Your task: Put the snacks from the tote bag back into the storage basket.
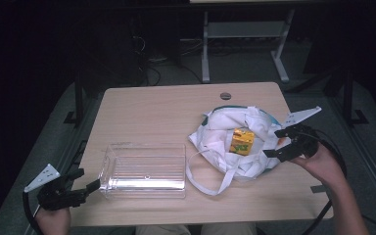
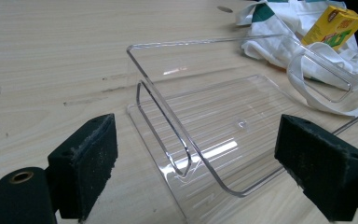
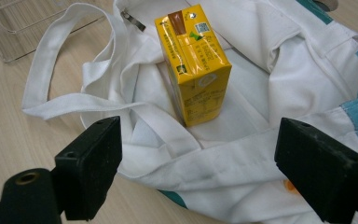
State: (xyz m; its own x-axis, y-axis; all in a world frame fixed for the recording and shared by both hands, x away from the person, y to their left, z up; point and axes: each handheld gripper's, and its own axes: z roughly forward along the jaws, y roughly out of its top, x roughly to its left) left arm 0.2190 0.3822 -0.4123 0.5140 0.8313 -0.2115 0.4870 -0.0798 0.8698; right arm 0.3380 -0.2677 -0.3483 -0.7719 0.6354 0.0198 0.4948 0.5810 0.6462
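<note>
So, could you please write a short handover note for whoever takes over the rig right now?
Left tool: open, empty, at the near end of the clear bin, jaws either side of its end wall.
Right tool: open, empty, at the right edge of the white bag, aimed at the yellow carton.
The carton stands upright on the bag, untouched; the bin is empty.
Done: nothing moved yet, as far as things lie.
Left, probably: grasp the carton and place it in the bin.
</note>
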